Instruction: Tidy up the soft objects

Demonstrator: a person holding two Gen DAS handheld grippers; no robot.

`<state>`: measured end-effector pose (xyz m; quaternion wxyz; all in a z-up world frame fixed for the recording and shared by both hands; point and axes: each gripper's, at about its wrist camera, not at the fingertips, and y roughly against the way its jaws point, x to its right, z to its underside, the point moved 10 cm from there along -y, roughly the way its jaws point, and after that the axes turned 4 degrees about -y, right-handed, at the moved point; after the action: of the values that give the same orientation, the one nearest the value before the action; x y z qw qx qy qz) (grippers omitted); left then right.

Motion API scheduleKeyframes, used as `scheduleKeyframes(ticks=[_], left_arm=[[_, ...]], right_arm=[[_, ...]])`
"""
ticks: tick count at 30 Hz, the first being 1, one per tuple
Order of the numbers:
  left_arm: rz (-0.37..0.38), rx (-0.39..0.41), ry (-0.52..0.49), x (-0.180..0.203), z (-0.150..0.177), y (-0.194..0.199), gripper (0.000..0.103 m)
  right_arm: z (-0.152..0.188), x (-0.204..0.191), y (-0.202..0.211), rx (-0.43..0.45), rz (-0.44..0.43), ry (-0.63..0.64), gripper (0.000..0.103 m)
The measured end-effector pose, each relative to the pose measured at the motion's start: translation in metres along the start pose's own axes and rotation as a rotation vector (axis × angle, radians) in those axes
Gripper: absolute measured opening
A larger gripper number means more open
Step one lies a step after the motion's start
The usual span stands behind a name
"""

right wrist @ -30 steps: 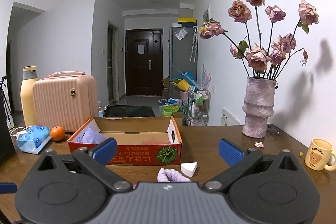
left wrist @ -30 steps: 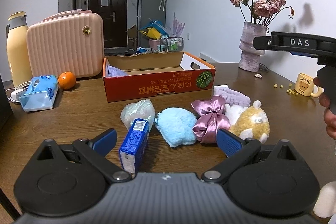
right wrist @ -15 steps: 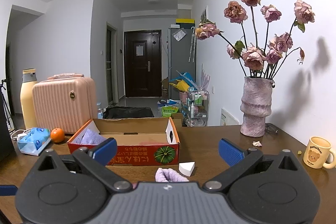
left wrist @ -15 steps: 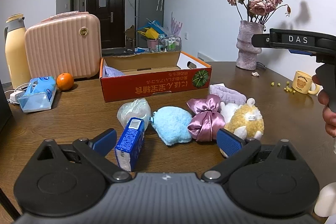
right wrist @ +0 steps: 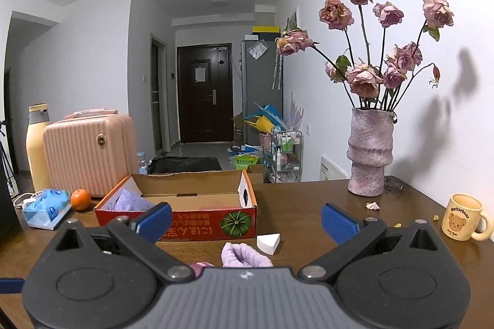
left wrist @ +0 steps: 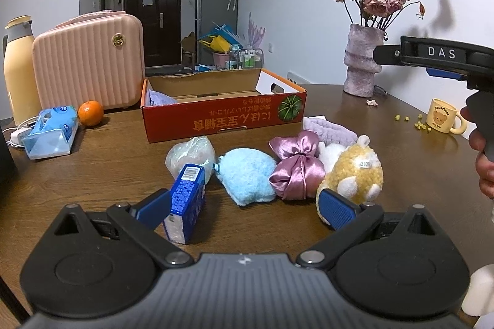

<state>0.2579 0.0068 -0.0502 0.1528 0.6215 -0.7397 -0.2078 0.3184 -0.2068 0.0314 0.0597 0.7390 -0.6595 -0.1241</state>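
A row of soft things lies on the wooden table in the left wrist view: a clear bag (left wrist: pixel 191 154), a fluffy blue pouch (left wrist: pixel 247 174), a pink satin bow (left wrist: pixel 298 164), a yellow plush toy (left wrist: pixel 355 174), a lilac headband (left wrist: pixel 327 130) behind them, and a blue tissue pack (left wrist: pixel 186 202). My left gripper (left wrist: pixel 245 207) hovers open just before the row, empty. Behind stands the red cardboard box (left wrist: pixel 222 119) with a lilac cloth (left wrist: pixel 159 99) inside. My right gripper (right wrist: pixel 247 219) is open and empty, held above the table facing the box (right wrist: pixel 191 227); the headband (right wrist: pixel 244 255) shows below it.
A pink case (left wrist: pixel 89 66), a yellow flask (left wrist: pixel 18 76), an orange (left wrist: pixel 90 113) and a blue wipes pack (left wrist: pixel 51 131) stand at the left. A vase of dried roses (left wrist: pixel 362 63) and a bear mug (left wrist: pixel 443 119) are at the right. A person's hand (left wrist: pixel 484 165) holds the right gripper.
My left gripper has moved closer to the row of soft things and slightly right. The right gripper's view has barely shifted.
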Motion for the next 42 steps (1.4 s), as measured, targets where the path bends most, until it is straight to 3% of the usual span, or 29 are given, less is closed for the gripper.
scheduleKeyframes(ticks=[7,17,27,30,32,42], left_arm=[[-0.002,-0.005,0.0,0.0,0.001,-0.002,0.103],[-0.015,-0.023,0.028,-0.008,0.004,-0.01,0.103],[-0.036,-0.044,0.044,-0.019,0.009,-0.015,0.103],[-0.039,-0.047,0.046,-0.02,0.01,-0.016,0.103],[-0.041,-0.048,0.046,-0.021,0.01,-0.016,0.103],[-0.088,-0.055,0.05,-0.036,0.008,-0.024,0.103]], right_arm=[[0.006,-0.006,-0.006,-0.027,-0.009,0.014,0.103],[0.064,-0.034,-0.031,-0.291,-0.077,0.15,0.103],[0.097,-0.042,-0.039,-0.407,-0.09,0.156,0.101],[0.11,-0.044,-0.044,-0.457,-0.097,0.159,0.083],[0.116,-0.045,-0.047,-0.484,-0.109,0.143,0.05],[0.102,-0.036,-0.045,-0.419,-0.145,0.056,0.049]])
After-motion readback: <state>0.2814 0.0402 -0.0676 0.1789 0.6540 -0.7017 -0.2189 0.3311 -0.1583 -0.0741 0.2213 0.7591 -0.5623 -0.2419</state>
